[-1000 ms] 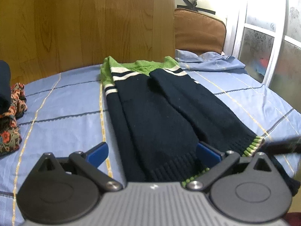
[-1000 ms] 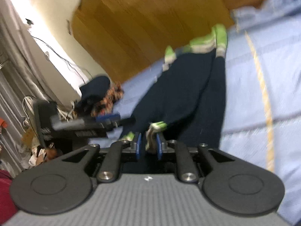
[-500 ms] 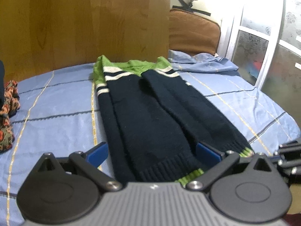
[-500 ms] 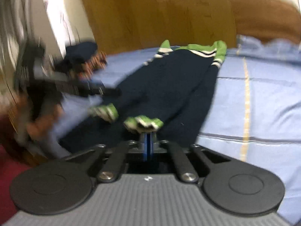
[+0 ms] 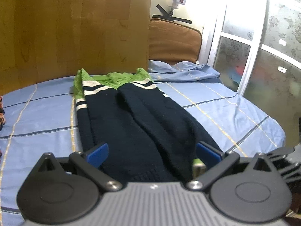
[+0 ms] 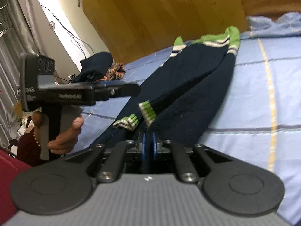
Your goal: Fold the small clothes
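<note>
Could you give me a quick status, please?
Left hand-held gripper open astride sweater. Right hand-held gripper barely parted, just opening; pinch unclear. Clothes pile well aside.

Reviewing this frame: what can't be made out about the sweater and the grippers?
- Sweater hem: left wrist view, hidden behind the left gripper body.
- Whether the right gripper pinches cloth: right wrist view, pads nearly together, fabric beyond them dark and blurred.
- Pile of clothes: right wrist view, partly behind the other gripper; cut off at the left wrist view's edge.
</note>
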The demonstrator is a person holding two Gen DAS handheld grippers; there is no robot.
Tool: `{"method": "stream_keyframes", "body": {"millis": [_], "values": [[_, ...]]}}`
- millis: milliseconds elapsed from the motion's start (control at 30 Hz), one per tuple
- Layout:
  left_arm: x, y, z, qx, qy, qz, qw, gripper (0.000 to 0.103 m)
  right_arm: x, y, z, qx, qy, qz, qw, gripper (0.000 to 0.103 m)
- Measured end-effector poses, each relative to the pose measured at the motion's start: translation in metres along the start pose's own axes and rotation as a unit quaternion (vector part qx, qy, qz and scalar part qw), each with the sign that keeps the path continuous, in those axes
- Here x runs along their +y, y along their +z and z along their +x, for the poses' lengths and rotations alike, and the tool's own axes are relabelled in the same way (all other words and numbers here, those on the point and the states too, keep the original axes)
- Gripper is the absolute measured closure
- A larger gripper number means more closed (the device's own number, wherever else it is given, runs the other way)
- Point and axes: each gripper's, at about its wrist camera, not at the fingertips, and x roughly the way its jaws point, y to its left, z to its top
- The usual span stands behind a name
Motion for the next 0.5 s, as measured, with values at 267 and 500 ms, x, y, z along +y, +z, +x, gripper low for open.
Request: {"method": "stream_keyframes", "body": {"millis": [267, 500], "values": [[0.006, 0.002, -0.004, -0.002, 0.001, -0.019, 0.9998, 0.000, 0.001, 0.024, 0.006, -0.030, -0.013, -0.025, 0.999, 0.090], [0.025, -0.003, -0.008, 0.004, 0.020, -0.052, 0.9984, 0.000, 0.011, 0.043, 0.021, -0.035, -0.009, -0.077, 0.996, 0.084]]}}
